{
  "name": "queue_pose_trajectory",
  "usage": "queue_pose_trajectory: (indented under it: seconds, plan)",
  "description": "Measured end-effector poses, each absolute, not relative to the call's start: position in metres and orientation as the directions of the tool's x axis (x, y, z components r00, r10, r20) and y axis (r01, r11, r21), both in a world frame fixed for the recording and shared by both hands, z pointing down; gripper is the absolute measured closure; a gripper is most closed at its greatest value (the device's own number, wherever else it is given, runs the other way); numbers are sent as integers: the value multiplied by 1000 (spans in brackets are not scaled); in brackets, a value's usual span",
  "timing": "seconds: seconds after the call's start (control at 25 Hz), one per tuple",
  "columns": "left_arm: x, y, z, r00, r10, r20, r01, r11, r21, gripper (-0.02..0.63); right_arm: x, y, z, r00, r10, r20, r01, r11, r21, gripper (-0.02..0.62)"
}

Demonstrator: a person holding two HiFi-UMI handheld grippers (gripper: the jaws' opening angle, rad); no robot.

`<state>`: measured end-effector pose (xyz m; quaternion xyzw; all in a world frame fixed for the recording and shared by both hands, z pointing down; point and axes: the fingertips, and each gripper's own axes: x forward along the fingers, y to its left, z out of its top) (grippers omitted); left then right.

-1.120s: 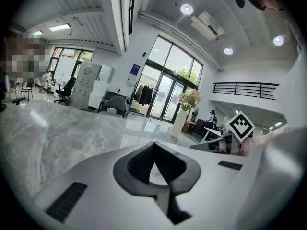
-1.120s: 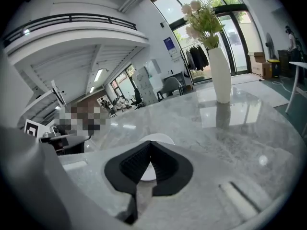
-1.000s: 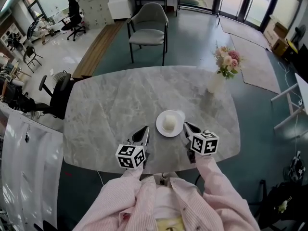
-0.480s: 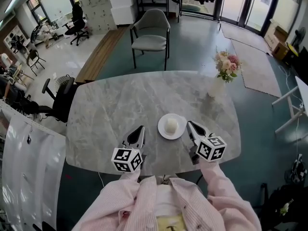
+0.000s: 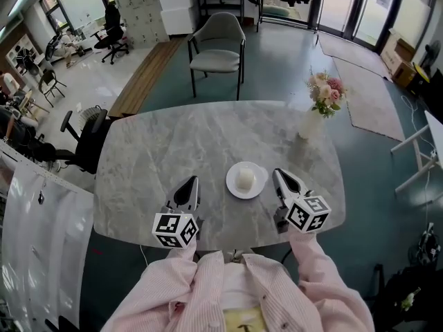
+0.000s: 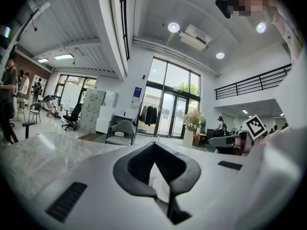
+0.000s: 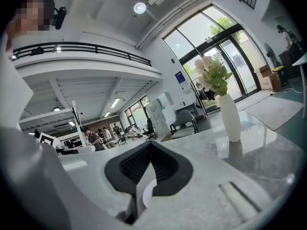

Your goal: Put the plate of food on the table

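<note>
1. The plate of food [image 5: 234, 186] is sitting flat on the table [image 5: 173, 144], toward the table's near edge and about midway along it, with a pale, rounded lump of food [image 5: 245, 178] lying at its middle.
2. You are holding the left gripper [image 5: 189, 181] over the table's near edge, on the left side; its fingers are pressing together and gripping nothing, and they are standing apart from the plate.
3. You are holding the right gripper [image 5: 278, 174] over the same near edge, on the right side; its fingers are likewise closing on nothing but each other, and the tip is pointing across the table just beside the plate's rim, with no contact showing.
4. A white vase [image 5: 309, 124] with pink and cream flowers [image 5: 325, 88] is standing upright at the table's far right corner.
5. A grey chair [image 5: 218, 43] is standing on the floor beyond the table's far edge, facing the table.
6. Your striped pink sleeves [image 5: 311, 268] are reaching in from below the table's near edge.
</note>
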<state>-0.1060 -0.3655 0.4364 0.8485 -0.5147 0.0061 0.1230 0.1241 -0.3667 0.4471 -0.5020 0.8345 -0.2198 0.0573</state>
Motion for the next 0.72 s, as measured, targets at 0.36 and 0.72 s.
queue_pose_trajectory:
  seconds: [0.36, 0.72]
  plan:
    - [-116, -365, 429, 443, -888, 122, -889, -417, 187, 611, 125, -365, 443, -474, -873, 118, -827, 396, -399, 591]
    - [-114, -368, 432, 422, -898, 124, -901, -400, 169, 611, 138, -369, 447, -451, -884, 123, -841, 374, -391, 591]
